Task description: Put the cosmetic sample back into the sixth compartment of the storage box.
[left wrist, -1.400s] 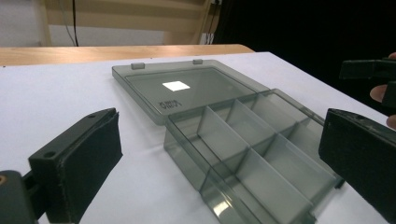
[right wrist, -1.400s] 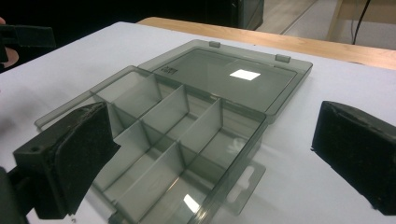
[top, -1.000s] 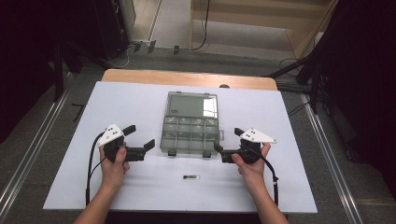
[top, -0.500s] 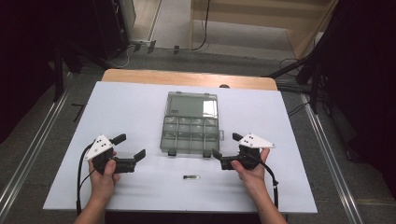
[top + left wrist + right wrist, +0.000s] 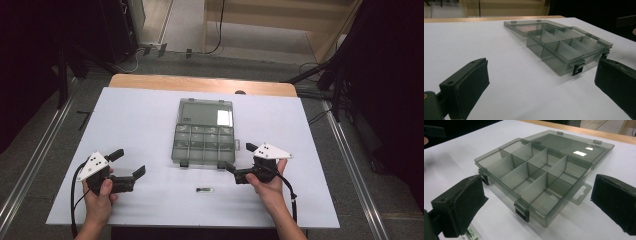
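White table (image 5: 150, 115) has the clear organizer box (image 5: 204, 133) sitting mid-table, lid flipped open. Left tongs (image 5: 131, 165) and right tongs (image 5: 239, 159) flank its near edge, both spread apart, holding nothing.

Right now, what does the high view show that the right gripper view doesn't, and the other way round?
High view: both hands, the left hand-held gripper and right hand-held gripper with jaws open, and the floor around the table. Right gripper view: the box's inner dividers and front latches up close. Both show the open clear box and the small dark item near the table's front.
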### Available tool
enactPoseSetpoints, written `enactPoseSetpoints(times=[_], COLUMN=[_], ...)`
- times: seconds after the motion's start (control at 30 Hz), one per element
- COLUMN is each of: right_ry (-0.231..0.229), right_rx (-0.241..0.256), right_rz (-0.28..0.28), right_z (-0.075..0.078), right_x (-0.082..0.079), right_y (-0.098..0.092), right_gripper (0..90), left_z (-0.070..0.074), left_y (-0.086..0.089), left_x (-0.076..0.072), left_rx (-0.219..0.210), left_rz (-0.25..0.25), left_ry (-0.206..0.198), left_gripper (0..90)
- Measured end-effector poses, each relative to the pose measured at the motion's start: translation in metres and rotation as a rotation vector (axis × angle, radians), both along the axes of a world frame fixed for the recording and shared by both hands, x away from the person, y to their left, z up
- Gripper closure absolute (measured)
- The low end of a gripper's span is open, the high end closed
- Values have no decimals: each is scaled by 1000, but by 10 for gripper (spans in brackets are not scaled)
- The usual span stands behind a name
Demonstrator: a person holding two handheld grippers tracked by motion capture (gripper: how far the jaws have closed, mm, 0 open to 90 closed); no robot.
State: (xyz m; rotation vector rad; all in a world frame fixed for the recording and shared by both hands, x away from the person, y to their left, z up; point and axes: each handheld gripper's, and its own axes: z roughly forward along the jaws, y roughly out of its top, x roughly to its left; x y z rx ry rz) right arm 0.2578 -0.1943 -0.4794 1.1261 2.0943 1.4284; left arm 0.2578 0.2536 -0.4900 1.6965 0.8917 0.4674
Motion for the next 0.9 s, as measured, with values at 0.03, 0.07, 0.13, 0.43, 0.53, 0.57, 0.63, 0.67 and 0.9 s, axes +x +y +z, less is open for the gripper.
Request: enactPoseSetpoints(times=[0.03, 0.07, 0.13, 0.43, 0.53, 0.57, 0.63, 0.67, 0.9], right_ry=[-1, 1, 3, 8, 20, 20, 23, 26, 43], right_rx=[-2, -4, -4, -37, -51, -58, -75, -80, -128], right_rz=[5, 7, 14, 59, 73, 77, 94, 100, 155], right_z=[1, 2, 4, 9, 11, 12, 14, 14, 15], right_x=[0, 0, 0, 0, -1, -1, -2, -3, -7], right_y=[0, 1, 2, 9, 13, 14, 17, 18, 27], right_gripper=[0, 0, 0, 30, 51, 58, 91, 110, 143], left_z=[0, -1, -2, -5, -6, -6, -6, -6, -6], left_y=[1, 1, 1, -3, -4, -3, -3, -3, -4], left_x=[0, 0, 0, -5, -4, -4, -4, -4, -2], left_rx=[6, 4, 7, 31, 31, 27, 22, 22, 26], left_rz=[0, 0, 1, -6, -9, -9, -11, -10, -20], left_ry=[0, 2, 4, -14, -11, -10, -10, -8, -5], left_gripper=[0, 0, 0, 0, 0, 0, 0, 0, 0])
